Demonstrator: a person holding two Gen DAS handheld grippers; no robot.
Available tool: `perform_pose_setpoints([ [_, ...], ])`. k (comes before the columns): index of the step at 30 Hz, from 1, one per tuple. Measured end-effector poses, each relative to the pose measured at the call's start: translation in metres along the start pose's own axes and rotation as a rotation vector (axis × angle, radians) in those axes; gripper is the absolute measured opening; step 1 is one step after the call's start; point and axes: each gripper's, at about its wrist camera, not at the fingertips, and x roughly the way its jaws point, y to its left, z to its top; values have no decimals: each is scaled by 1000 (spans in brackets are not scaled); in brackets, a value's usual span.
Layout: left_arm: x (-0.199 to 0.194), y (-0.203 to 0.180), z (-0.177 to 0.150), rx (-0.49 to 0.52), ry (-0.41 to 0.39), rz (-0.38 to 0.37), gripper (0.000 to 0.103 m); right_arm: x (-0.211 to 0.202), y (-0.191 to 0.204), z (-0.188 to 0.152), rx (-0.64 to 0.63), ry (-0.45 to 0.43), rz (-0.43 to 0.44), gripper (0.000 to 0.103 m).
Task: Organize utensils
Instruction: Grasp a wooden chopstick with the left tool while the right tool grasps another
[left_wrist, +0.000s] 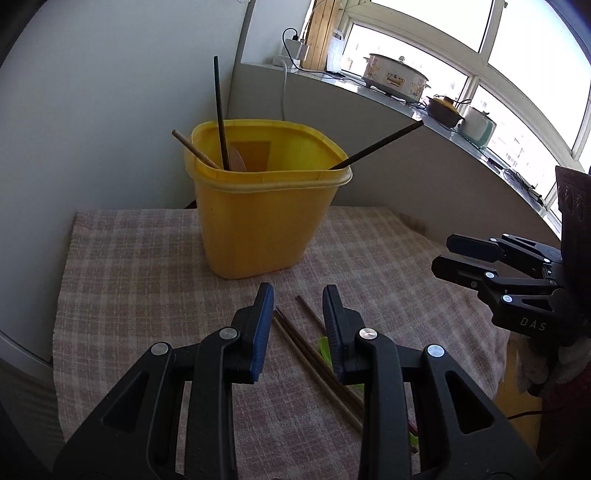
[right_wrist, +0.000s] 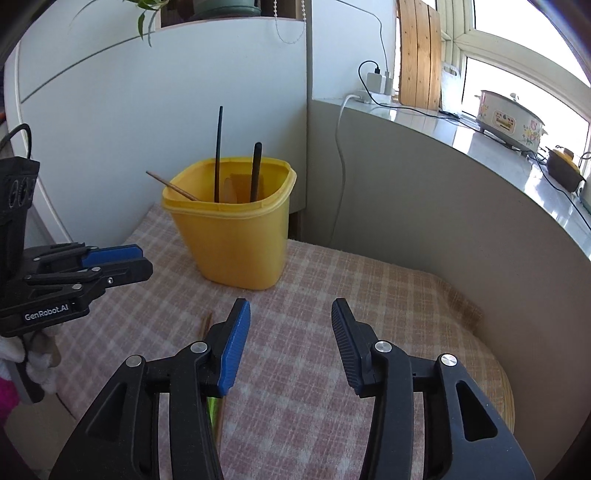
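Observation:
A yellow bin (left_wrist: 258, 221) (right_wrist: 236, 243) stands on the checked cloth (left_wrist: 147, 280). It holds two black chopsticks (left_wrist: 221, 114), a brown chopstick (left_wrist: 194, 149) and a wooden spoon (left_wrist: 238, 160). Several brown chopsticks (left_wrist: 310, 354) lie on the cloth in front of the bin, beside a green utensil (left_wrist: 324, 349). My left gripper (left_wrist: 298, 295) hovers over them, jaws apart, pads touching nothing. My right gripper (right_wrist: 290, 306) is open above bare cloth to the right, with one chopstick tip (right_wrist: 206, 325) showing beside its left finger. Each gripper also appears in the other's view: the right gripper (left_wrist: 443, 254) and the left gripper (right_wrist: 140, 258).
A white wall rises behind the bin and a grey curved wall (right_wrist: 424, 221) bounds the cloth on the right. The windowsill above carries a flowered cooker (left_wrist: 397, 77), pots, chargers and cables. A white cable (right_wrist: 341, 155) hangs down near the bin.

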Motion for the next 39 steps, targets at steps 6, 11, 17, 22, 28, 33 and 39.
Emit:
perform_pose_setpoints([
  [6,13,7,-33,-56,103,-39,27,23,5,-29,-4,127,71,44],
  [11,22,6,-49,-72,159,-55,27,40,8,-49,11,213,122,44],
  [17,42,-4,-61,-45,223,-60,27,63,15,-62,24,310,180,44],
  [22,55,-10,-62,-32,241,-47,27,71,22,-66,16,334,191,44],
  [28,67,-12,-63,-15,254,-22,27,81,28,-67,14,361,194,32],
  [33,73,-12,-62,-15,257,-12,27,86,32,-66,9,364,198,30],
  [39,80,-18,-61,16,258,8,27,93,30,-63,28,377,173,16],
])
